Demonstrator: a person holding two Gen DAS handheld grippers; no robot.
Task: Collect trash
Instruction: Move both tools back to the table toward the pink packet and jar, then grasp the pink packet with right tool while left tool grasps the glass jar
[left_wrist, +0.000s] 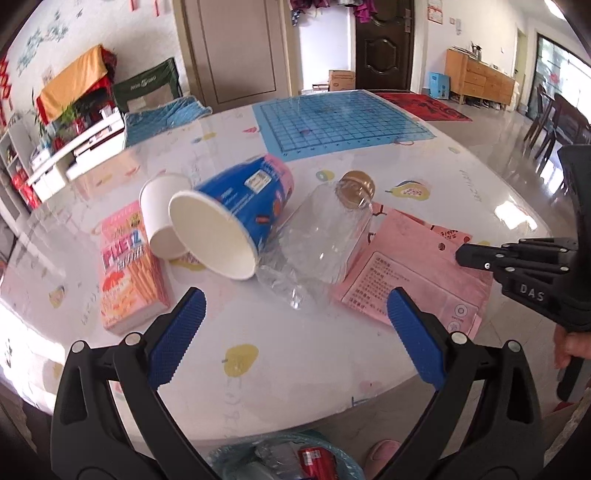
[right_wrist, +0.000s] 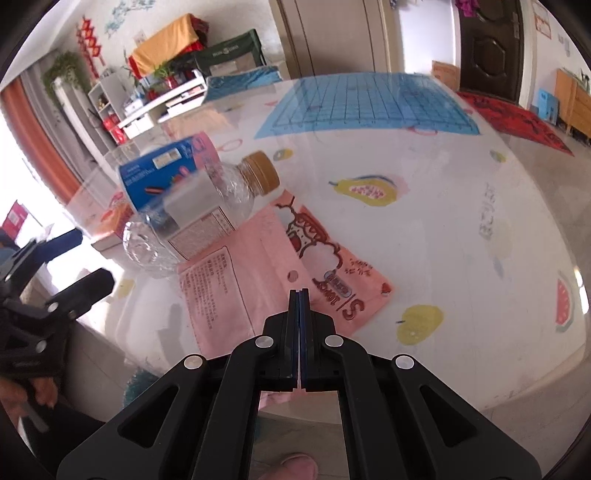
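Trash lies on a white fruit-print table: a pink Pretz box, a white paper cup, a blue tub on its side, a clear bottle with a gold cap, and a flat pink packet. My left gripper is open just in front of the bottle, nothing between its blue pads. My right gripper is shut, its tips meeting on the pink packet near its punched hole. From the left wrist it shows at the right.
A bin lined with a blue bag, holding a red can, stands below the table's near edge beside a foot in a pink slipper. A blue grid mat lies on the table's far side. Shelves and folded chairs stand by the left wall.
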